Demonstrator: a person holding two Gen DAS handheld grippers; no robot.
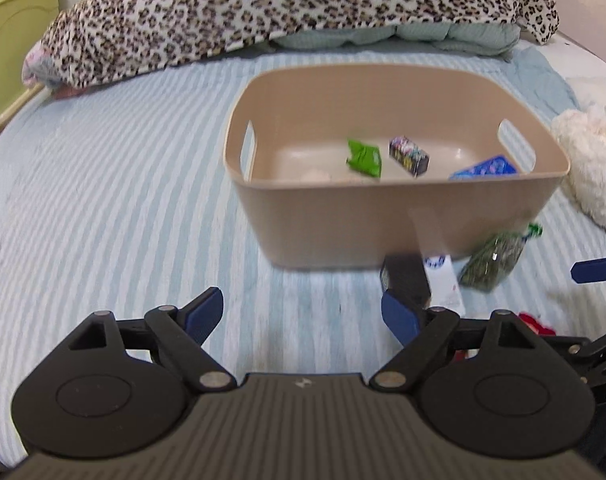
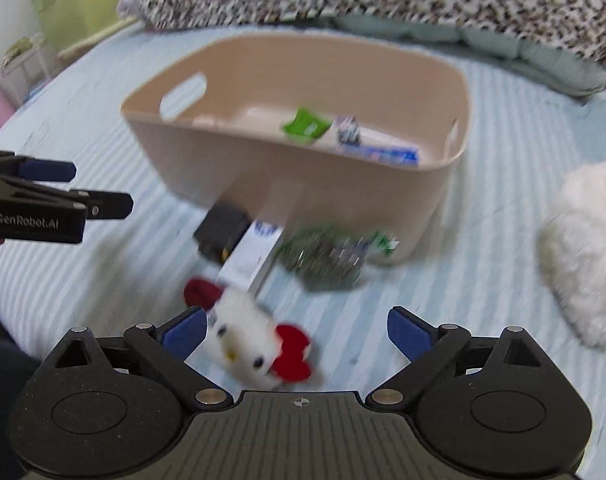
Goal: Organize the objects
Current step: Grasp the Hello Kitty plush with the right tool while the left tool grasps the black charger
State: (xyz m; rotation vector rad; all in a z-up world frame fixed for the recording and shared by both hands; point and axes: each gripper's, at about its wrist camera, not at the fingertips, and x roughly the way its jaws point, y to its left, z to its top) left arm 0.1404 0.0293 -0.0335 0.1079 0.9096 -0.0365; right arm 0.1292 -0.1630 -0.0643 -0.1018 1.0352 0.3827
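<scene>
Right now my left gripper [image 1: 303, 312] hovers low over the striped bedspread [image 1: 103, 200], fingers spread wide, aimed at the beige tub [image 1: 383, 224]. My right gripper [image 2: 299, 330], also spread and empty, points down at the white plush cat [image 2: 247, 340] lying just short of the tub.

Right wrist view motion-blurred: print on white carton [image 2: 250, 258] in front of bin [image 2: 343, 200] unreadable, green packet [image 2: 323, 258] contents smeared. Pale lump [image 1: 317, 176] inside bin mostly hidden by near wall. Red item [image 1: 537, 322] before bin largely behind left gripper [image 1: 303, 314]. Fluffy white thing [image 2: 583, 256] right of bin cut by edge.
</scene>
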